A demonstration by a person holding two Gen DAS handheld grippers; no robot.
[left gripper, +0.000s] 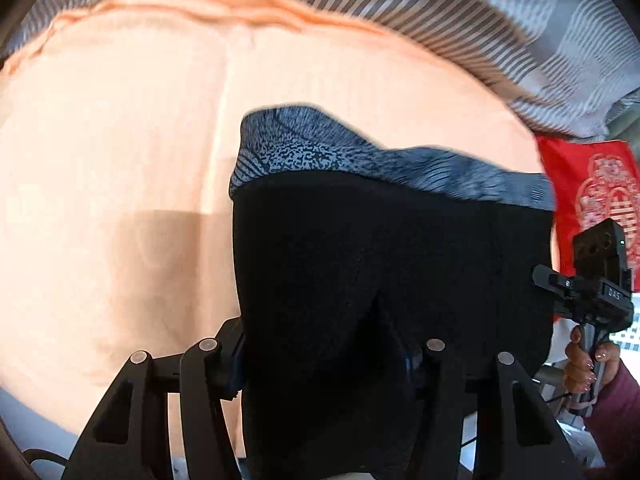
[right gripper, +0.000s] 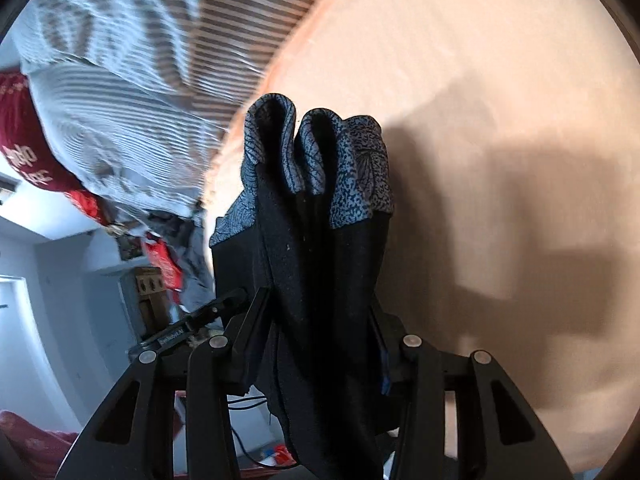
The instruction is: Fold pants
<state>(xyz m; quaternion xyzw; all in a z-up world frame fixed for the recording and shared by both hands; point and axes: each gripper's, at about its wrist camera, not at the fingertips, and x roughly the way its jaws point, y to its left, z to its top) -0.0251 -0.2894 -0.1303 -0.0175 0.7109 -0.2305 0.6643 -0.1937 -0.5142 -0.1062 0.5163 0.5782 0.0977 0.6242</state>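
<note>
Item: black knit pants with a blue-grey speckled, leaf-printed band along one edge (left gripper: 384, 264).

Location: lifted off a peach-orange bedsheet (left gripper: 120, 140), hanging between two hand-held tools. The fabric spreads as a wide dark panel across the left wrist view, its printed band running along the far edge. In the right wrist view the same cloth (right gripper: 320, 248) is bunched in vertical folds, with the band curled into two loops at the far end.

Left gripper (left gripper: 324, 364): black, two-fingered, jaws partly closed and clamped on the near edge of the pants. The cloth fills the gap between the fingers and hides their tips.

Right gripper (right gripper: 316, 344): same make, jaws likewise pinched on gathered folds of the pants. Fabric drapes down past the fingers towards the camera. From the left wrist view this tool shows at the panel's right edge (left gripper: 592, 292), with a person's hand (left gripper: 588, 364) on its grip.

Surroundings: grey-and-white striped bedding (left gripper: 460, 12) beyond the sheet; a red printed cloth (left gripper: 592, 184) beside it.
</note>
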